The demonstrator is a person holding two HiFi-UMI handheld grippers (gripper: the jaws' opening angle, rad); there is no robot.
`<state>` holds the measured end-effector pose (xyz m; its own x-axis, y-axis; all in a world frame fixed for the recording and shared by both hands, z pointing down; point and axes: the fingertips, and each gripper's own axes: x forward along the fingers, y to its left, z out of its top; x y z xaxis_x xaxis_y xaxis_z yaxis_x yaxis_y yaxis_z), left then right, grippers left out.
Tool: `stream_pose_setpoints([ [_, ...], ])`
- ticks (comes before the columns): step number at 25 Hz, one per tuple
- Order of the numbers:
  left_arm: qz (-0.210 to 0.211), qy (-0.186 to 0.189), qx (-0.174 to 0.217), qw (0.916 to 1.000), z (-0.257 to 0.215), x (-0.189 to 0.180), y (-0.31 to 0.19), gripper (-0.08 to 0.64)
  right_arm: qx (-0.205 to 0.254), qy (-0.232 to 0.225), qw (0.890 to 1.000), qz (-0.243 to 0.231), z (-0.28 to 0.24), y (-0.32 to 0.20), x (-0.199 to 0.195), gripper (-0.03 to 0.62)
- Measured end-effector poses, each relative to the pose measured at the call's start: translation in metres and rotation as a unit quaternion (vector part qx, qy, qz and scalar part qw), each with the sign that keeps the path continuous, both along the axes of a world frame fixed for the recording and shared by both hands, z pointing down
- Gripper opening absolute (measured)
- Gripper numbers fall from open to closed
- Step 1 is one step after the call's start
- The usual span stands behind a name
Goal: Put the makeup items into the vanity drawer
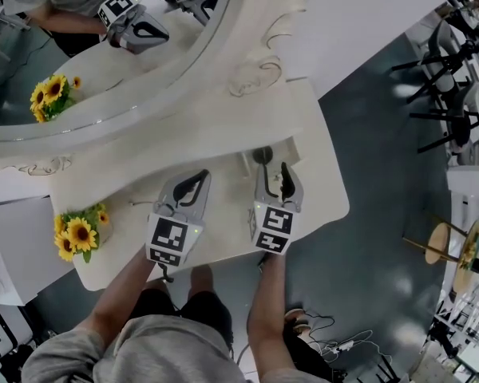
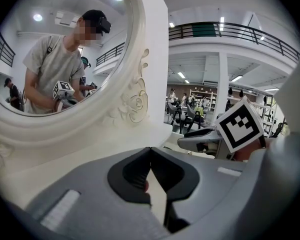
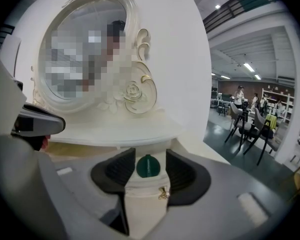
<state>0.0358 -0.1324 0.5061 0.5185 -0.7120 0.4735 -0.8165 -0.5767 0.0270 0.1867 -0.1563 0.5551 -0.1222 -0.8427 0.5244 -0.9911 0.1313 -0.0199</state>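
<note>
Over a white vanity table (image 1: 128,170), the right gripper (image 3: 150,155) is hovering with its claw wide. A round dark green compact (image 3: 147,167) is lying between the jaws, inside the open drawer (image 3: 140,206). To its left, the left gripper (image 2: 150,151) is holding its claw closed, tips meeting.
</note>
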Motion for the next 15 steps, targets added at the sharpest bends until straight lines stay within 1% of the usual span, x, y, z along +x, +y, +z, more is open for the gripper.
stream_pose_setpoints([
  [7, 0.008, 0.008, 0.023, 0.9997, -0.024, -0.007, 0.006, 0.011, 0.029, 0.003, 1.0, 0.005, -0.032, 0.011, -0.008, 0.193],
  [13, 0.021, 0.014, 0.042, 0.9988, -0.048, -0.014, 0.021, 0.011, 0.056, 0.002, 0.998, 0.01, -0.063, 0.034, -0.02, 0.193],
  [15, 0.026, 0.016, 0.048, 0.9983, -0.057, -0.017, 0.027, 0.011, 0.058, 0.001, 0.998, 0.015, -0.074, 0.045, -0.025, 0.192],
])
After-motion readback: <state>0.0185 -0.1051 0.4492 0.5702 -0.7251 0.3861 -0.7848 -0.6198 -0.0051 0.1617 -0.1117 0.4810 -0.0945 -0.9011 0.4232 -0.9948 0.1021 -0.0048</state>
